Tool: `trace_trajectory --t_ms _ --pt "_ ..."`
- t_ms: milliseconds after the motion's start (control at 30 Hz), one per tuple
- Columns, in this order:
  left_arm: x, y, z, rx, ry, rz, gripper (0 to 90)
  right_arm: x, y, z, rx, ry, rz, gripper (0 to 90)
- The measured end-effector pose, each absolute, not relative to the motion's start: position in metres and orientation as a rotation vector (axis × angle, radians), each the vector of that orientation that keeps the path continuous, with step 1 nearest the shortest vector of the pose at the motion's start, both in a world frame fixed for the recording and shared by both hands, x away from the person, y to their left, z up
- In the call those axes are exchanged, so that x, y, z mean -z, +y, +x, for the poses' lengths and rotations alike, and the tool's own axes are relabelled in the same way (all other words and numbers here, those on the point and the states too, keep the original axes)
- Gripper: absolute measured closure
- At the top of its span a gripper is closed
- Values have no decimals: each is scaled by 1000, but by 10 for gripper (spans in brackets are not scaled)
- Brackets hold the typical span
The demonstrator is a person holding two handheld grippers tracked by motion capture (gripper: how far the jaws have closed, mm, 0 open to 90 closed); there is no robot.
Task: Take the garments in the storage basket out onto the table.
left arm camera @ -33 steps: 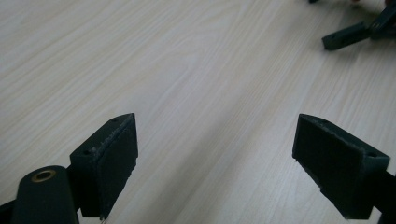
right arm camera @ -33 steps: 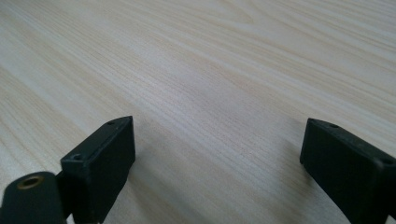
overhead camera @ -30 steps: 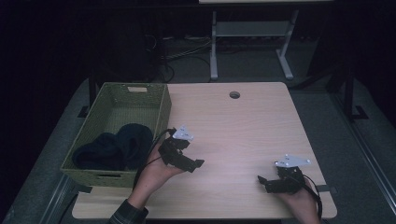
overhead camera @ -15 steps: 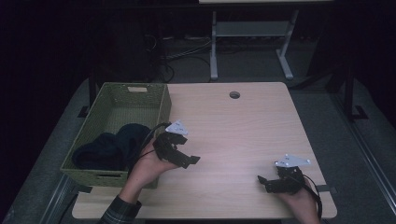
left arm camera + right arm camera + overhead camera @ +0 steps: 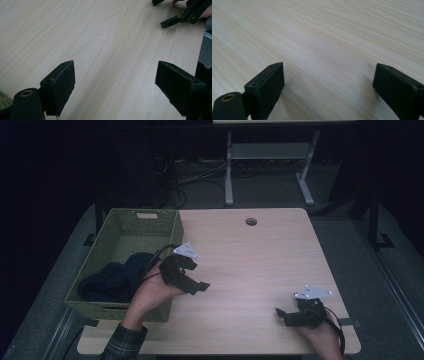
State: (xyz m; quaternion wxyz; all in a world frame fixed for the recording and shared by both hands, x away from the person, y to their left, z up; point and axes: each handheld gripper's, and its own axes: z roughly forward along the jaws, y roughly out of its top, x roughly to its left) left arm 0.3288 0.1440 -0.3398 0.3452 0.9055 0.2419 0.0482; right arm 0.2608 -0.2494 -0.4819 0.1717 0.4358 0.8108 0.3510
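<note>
High view: your left tongs hover just right of the green basket, which holds the dark cloth. Your right tongs sit low on the counter, well apart from the basket.

Left gripper view: jaws spread wide over bare counter; the right tongs lie ahead.

Right gripper view: jaws spread, holding nothing.

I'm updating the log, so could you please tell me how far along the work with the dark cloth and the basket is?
Done, it seems: the dark cloth lies inside the green basket. In hand: nothing; the left gripper is open beside the basket, and the right gripper is open near the table's front edge. Left: nothing else shows on the tabletop to put away.
</note>
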Motion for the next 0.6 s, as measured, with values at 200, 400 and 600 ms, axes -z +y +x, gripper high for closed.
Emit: trace_trajectory --t_ms 200,400,600 --pt "331 156 333 -149 641 2358 160 482 -249 261 -999 2303 1236 99" --pt "325 166 335 -171 648 2355 159 482 -249 261 -997 2305 1237 99" --pt "317 176 335 -199 649 2363 159 482 -249 261 -997 2305 1236 98"
